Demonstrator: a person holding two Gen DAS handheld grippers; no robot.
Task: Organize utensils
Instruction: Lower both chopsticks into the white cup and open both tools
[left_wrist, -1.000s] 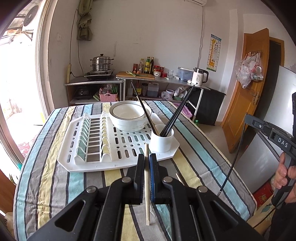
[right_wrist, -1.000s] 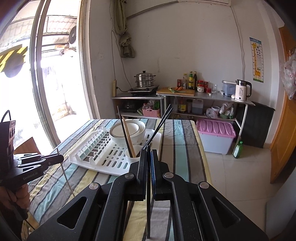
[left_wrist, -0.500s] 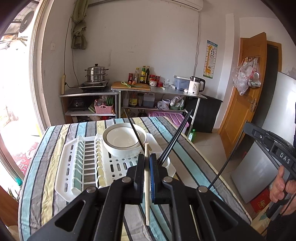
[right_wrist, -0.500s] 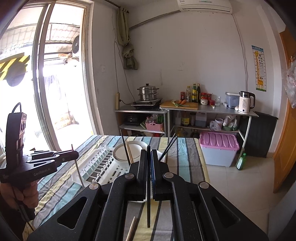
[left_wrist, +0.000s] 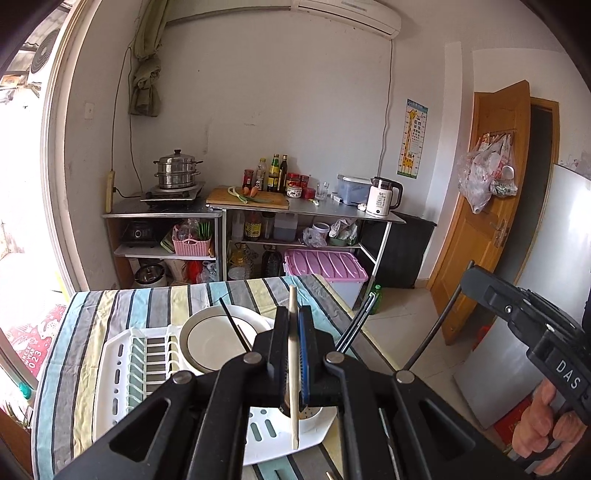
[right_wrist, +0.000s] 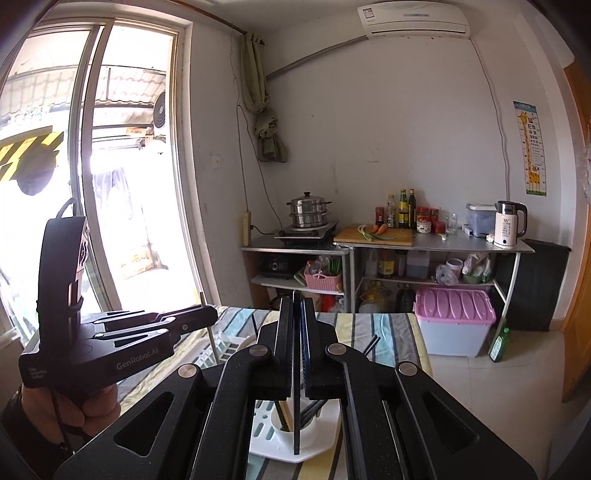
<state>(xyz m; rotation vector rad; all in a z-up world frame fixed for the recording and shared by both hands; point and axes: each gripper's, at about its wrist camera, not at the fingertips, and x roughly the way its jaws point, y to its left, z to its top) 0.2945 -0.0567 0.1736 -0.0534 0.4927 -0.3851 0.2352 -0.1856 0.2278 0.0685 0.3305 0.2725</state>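
Note:
My left gripper (left_wrist: 294, 317) is shut on a pale wooden chopstick (left_wrist: 293, 406) held upright, its lower end above the white utensil cup (left_wrist: 314, 415) on the drying rack (left_wrist: 122, 369). My right gripper (right_wrist: 296, 306) is shut on a black chopstick (right_wrist: 296, 424), its lower end hanging in front of the same cup (right_wrist: 291, 430). The cup holds several chopsticks, black ones (left_wrist: 354, 325) leaning right. A white bowl (left_wrist: 214, 339) sits on the rack. The left gripper also shows in the right wrist view (right_wrist: 210, 317), and the right gripper in the left wrist view (left_wrist: 467, 275).
The rack stands on a striped tablecloth (left_wrist: 110, 306). Behind the table are metal shelves with a steamer pot (left_wrist: 178, 170), bottles, a cutting board and a kettle (left_wrist: 382, 195). A pink-lidded bin (left_wrist: 325, 267) is on the floor. A wooden door (left_wrist: 480, 203) is at the right.
Both grippers have risen and come in over the rack, each still holding its chopstick. The cup now lies below the fingers in both views; the table looks lower.

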